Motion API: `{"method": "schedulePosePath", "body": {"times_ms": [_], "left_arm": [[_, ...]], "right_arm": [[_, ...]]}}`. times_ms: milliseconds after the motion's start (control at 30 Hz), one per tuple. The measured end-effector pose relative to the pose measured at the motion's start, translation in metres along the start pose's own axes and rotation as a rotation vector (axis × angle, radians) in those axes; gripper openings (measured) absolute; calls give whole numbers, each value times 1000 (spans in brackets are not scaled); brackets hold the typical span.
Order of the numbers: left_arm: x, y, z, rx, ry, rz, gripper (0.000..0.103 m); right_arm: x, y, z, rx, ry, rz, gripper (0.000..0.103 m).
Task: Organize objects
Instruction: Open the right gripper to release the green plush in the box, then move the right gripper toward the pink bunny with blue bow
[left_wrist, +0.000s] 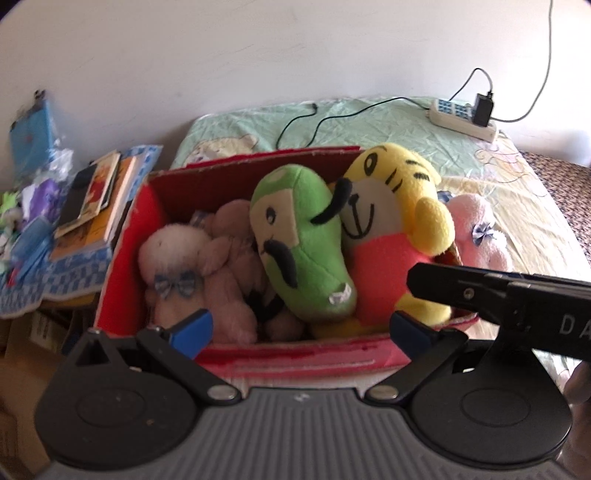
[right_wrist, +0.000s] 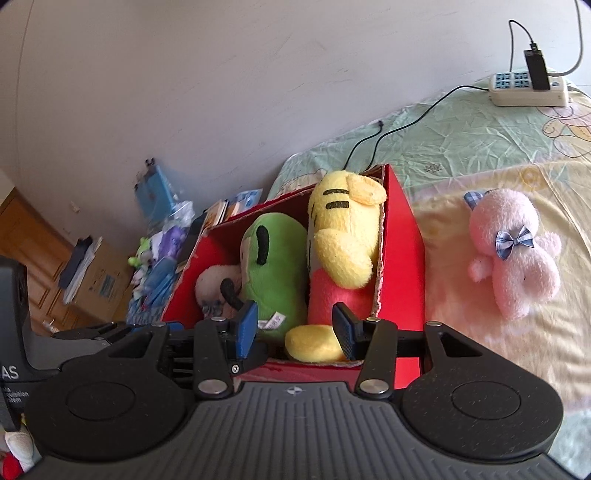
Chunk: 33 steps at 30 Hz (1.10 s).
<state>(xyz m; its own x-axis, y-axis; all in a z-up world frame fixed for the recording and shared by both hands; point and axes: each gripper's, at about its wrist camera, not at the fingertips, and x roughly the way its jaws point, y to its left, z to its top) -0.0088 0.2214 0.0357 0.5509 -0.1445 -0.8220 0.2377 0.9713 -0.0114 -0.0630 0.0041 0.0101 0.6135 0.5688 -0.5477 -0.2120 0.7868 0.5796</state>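
Ahead of both claws, the bed (right_wrist: 480, 155) stretches back to the wall under a pale green and yellow cartoon-print sheet. Just beyond the fingers of each claw sits the red cardboard box (left_wrist: 122, 273), open at the top and resting on the sheet, packed with plush toys.

Inside it, the yellow tiger plush (left_wrist: 391, 229) in a pink shirt leans against the box's right wall, directly past the left claw's right finger; in the right wrist view its foot lies between that claw's two blue pads. Pressed against its left side stands the green plush (left_wrist: 299, 243) with black markings. Left of that, low in the box, lie a pale pink bear (left_wrist: 177, 266) with a checked bow and a tan plush (left_wrist: 236, 251), touching each other.

Outside the box, to the right of the right claw, the pink bunny plush (right_wrist: 517, 254) with a blue checked bow lies on the sheet, apart from the box.

Far ahead and to the right, a white power strip (right_wrist: 528, 88) rests on the bed with a black charger plugged in. Left of the left claw, a stack of books (left_wrist: 96, 199) sits beside the box.

The left claw (left_wrist: 299, 328) is spread wide and empty. The right claw (right_wrist: 295, 332) is parted too, gripping nothing.
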Motion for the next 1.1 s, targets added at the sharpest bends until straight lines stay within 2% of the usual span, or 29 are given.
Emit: {"method": "schedulePosePath", "body": {"times_ms": [300,467,633,1100], "left_arm": [[3,-29,-22,-55,51,50,102],[8,-52,-32,-61,83,49,102],[14,-78,-39,-37,116,39,102],[26,-155,-35,124,145,-23,102]], "right_arm": [[-16,-10,-8,-84,51,50,47],[-28,-21,-9,-121,62,38,48],[-38,-42,-10,-96,75,10,48],[-71,-100,-21,8,74,-65,48]]}}
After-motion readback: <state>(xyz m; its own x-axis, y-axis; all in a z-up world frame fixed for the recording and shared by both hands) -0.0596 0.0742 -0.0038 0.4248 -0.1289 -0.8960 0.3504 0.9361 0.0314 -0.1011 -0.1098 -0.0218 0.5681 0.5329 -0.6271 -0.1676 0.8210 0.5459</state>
